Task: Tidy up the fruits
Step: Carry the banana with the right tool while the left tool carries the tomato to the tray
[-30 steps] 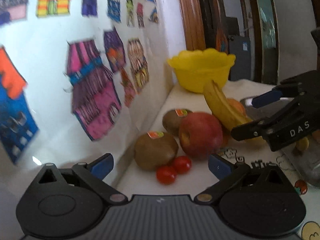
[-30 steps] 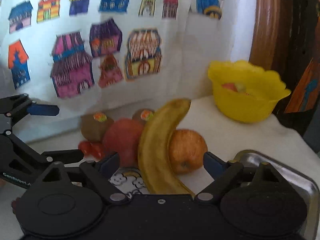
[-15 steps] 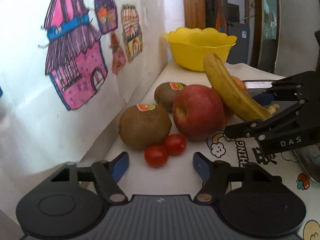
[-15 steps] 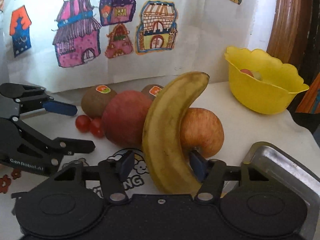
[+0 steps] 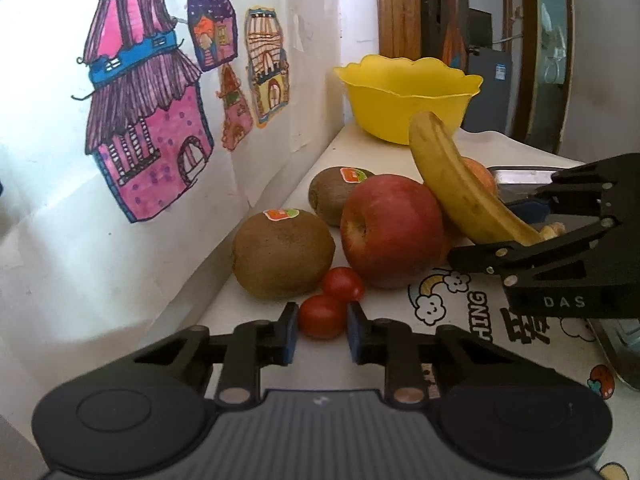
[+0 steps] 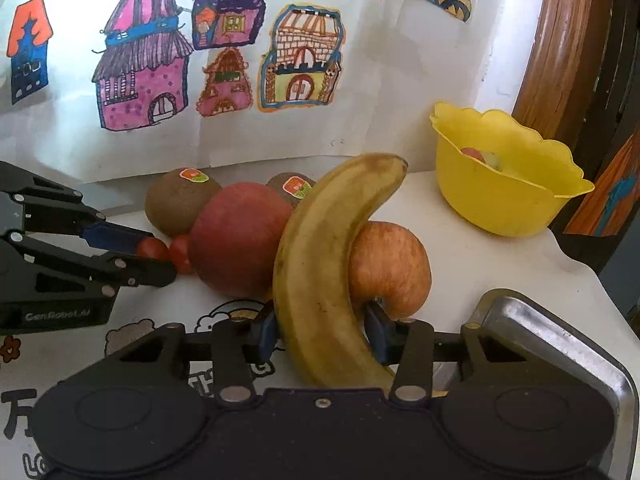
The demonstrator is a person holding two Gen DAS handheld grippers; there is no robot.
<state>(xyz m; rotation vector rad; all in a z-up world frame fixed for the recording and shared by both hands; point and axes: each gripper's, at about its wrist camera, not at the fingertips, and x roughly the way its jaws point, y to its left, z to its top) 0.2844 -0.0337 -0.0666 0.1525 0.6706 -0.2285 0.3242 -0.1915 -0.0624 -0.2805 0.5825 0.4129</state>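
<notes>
My left gripper (image 5: 321,330) is shut on a small cherry tomato (image 5: 320,314) on the printed cloth; a second tomato (image 5: 343,283) touches it from behind. My right gripper (image 6: 322,330) has its jaws closing on the lower part of a yellow banana (image 6: 324,248), and both blue pads touch its sides. The banana leans across a red apple (image 6: 240,240) and an orange-red apple (image 6: 390,268). Two brown kiwis (image 5: 282,254) (image 5: 332,196) with stickers lie by the wall. A yellow bowl (image 6: 500,184) at the far end holds some fruit.
A metal tray (image 6: 560,344) lies at the right, just beside my right gripper. A paper sheet with drawn houses (image 5: 144,140) covers the wall along the left. A wooden frame (image 6: 560,40) stands behind the bowl.
Both grippers have closed from wide open: the left around the near cherry tomato, the right around the banana. The left gripper also came forward and lower toward the fruit.
</notes>
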